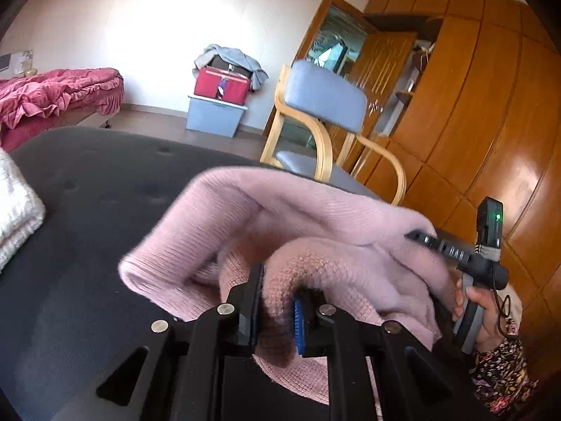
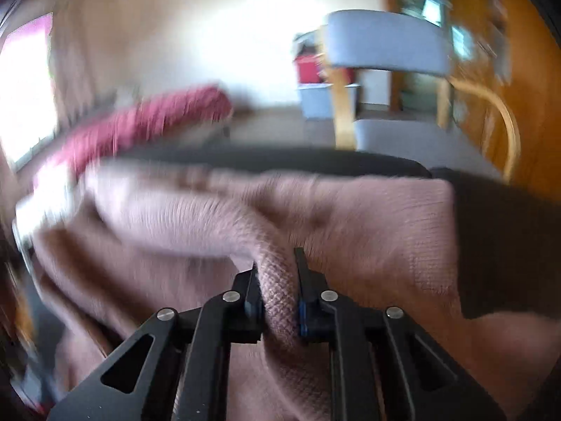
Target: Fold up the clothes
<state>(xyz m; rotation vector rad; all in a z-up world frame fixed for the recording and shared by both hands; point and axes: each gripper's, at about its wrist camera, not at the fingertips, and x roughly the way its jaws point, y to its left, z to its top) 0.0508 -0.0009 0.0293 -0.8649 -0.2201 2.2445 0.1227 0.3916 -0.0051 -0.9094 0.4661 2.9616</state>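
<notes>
A pink knitted sweater (image 1: pixel 280 217) is bunched and lifted above a dark grey padded surface (image 1: pixel 87 210). My left gripper (image 1: pixel 278 301) is shut on a thick fold of it. My right gripper (image 2: pixel 277 280) is shut on another rolled fold of the sweater (image 2: pixel 385 228); that view is motion-blurred. The right gripper also shows at the right of the left wrist view (image 1: pixel 455 252), held by a hand in a floral sleeve, its tips buried in the fabric.
A folded white knit (image 1: pixel 15 210) lies at the left edge of the surface. Beyond it stand a wooden armchair with grey cushions (image 1: pixel 326 105), a red and grey stack of boxes (image 1: pixel 219 101), a bed with a red cover (image 1: pixel 52 94) and wooden wardrobes (image 1: pixel 473 105).
</notes>
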